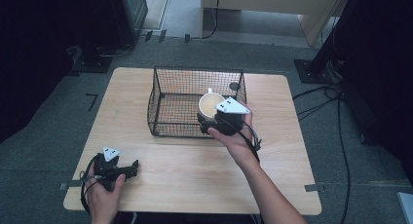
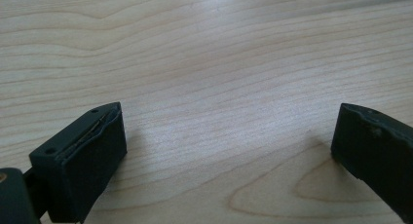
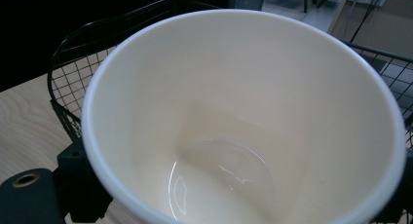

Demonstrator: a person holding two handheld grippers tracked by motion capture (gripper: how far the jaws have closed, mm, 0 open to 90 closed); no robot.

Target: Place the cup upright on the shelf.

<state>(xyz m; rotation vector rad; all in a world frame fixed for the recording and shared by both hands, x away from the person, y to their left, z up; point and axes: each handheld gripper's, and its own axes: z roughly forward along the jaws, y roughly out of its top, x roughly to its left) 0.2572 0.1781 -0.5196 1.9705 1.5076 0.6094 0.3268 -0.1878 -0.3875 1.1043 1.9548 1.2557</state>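
1. Right gripper [image 1: 210,122]: held in the person's right hand [image 1: 234,136] at the near right corner of the wire basket [image 1: 168,100]. Its grey three-cornered plate faces up. In the right gripper view one black jaw sits against the outside of the cup wall at lower left. The jaws are clamped on the cup.

2. Cup [image 1: 211,105]: white outside, cream inside, mouth open upward. In the high view it sits over the right half of the basket, just beside the right wall, with a small handle pointing toward the far side. Whether its base touches the basket floor cannot be told. In the right gripper view the cup [image 3: 243,117] has a glossy, bare bottom.

3. Wire basket: black mesh, rectangular, open top, standing on the far middle of the table [image 1: 195,170]. Its rim and mesh also show behind the cup in the right gripper view [image 3: 78,68].

4. Left gripper [image 1: 127,170]: held in the person's left hand [image 1: 104,195] at the near left corner of the table, well apart from the basket. In the left gripper view its jaws stand wide apart with nothing between them, low over bare wood.

5. Table: light wood grain, rounded corners, on a grey floor [image 1: 48,102] with cables.
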